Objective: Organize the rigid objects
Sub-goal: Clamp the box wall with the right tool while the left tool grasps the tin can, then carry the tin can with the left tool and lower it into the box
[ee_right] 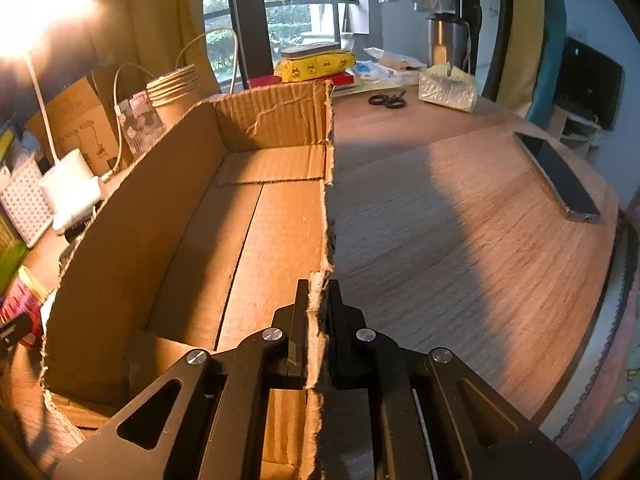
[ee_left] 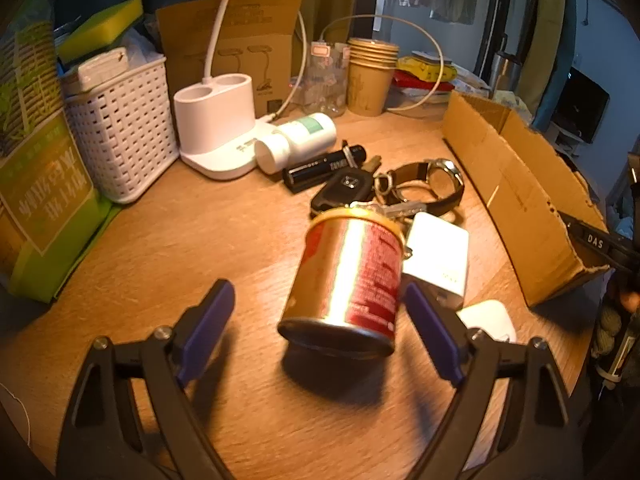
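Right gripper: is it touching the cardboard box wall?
Touching. The right wrist view shows the right gripper with its jaws shut on the torn side wall of the cardboard box, one each side, no gap visible.

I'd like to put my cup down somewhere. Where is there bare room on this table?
The wood right of the cardboard box, up to the phone and scissors, is bare. So is the patch between the white basket and the can. Behind the can, keys, watch and bottle crowd together.
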A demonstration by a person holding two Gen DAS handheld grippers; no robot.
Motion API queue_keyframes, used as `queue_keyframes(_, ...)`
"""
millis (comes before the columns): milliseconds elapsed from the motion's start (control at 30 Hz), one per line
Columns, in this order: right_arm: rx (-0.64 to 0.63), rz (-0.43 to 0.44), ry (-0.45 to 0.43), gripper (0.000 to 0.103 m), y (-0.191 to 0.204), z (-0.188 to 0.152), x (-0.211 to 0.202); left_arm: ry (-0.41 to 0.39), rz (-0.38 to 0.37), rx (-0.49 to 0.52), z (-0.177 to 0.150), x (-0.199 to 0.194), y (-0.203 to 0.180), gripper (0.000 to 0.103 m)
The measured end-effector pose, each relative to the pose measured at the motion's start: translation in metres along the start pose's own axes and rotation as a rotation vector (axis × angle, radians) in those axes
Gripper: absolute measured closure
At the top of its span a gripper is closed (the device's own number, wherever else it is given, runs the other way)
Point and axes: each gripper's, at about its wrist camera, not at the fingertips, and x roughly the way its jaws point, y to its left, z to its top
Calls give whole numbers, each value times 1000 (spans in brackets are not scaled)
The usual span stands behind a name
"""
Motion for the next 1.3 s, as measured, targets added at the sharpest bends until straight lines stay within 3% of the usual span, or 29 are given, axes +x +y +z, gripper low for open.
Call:
queue_keyframes(100, -12, -13, 5, 96, 4, 0, 1, 4, -1, 7, 0, 0, 0, 22)
queue_keyframes(267, -25, -18, 58, 96, 6, 6, 8, -4, -14, 2, 1, -1, 1, 22)
queue_keyframes(400, -22, -25, 53, 96, 9, 7, 10, -2, -18, 8, 1, 0, 2, 23)
queue_keyframes(467, -26, -28, 52, 96, 9, 6, 10, 8, -26, 6, 0, 2, 3, 27)
queue_keyframes(533, -24, -24, 52, 96, 9, 5, 10, 23, -30, 7, 0, 6, 3, 43)
queue_keyframes(600, -27, -26, 51, 96, 8, 5, 10, 42, -32, 9, 0, 11, 2, 47)
queue_keyframes(900, -30, -17, 48, 95, 6, 4, 8, 45, -44, -14, 1, 10, 5, 47)
queue_keyframes(1067, -28, -13, 46, 95, 6, 4, 8, -3, -58, -16, 7, -6, -2, 47)
queue_keyframes(1300, -25, -2, 39, 95, 8, 4, 7, -66, -131, 28, 20, -29, -36, 47)
